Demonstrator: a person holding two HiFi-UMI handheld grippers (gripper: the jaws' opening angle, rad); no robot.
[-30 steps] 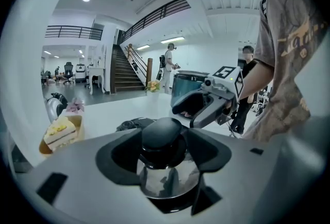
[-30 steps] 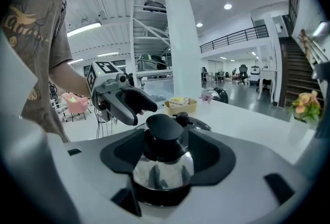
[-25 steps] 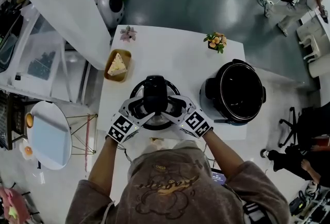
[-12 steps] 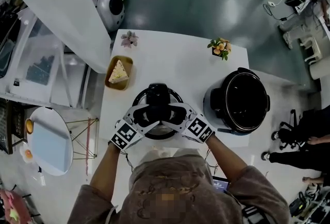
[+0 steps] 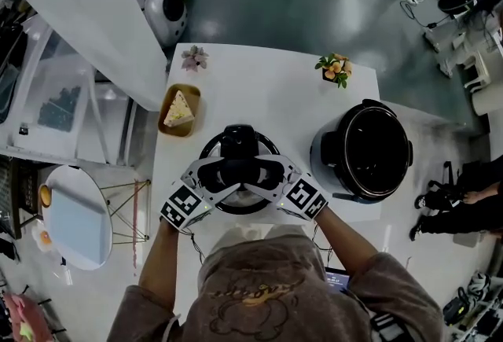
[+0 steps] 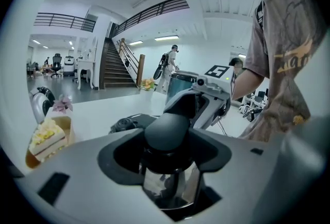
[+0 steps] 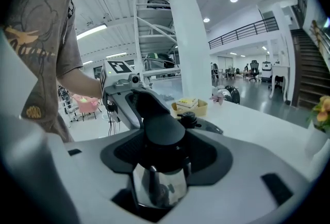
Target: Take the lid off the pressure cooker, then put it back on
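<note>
The pressure cooker's round lid (image 5: 211,150) with its black handle (image 5: 238,145) sits over the near part of the white table (image 5: 267,89), left of the open black cooker (image 5: 365,150). My left gripper (image 5: 222,172) and right gripper (image 5: 257,172) clasp the handle from opposite sides, each shut on it. In the left gripper view the handle (image 6: 166,130) fills the gap between the jaws of the left gripper (image 6: 167,158), with the right gripper (image 6: 214,91) behind. The right gripper view shows the same handle (image 7: 162,127) inside the right gripper (image 7: 160,158). Whether the lid rests on the table is hidden.
A slice of cake in a brown bowl (image 5: 178,108) lies at the table's left edge. A small pink flower (image 5: 193,59) and an orange flower pot (image 5: 334,67) stand at the far side. A round side table (image 5: 75,207) stands on the floor to the left.
</note>
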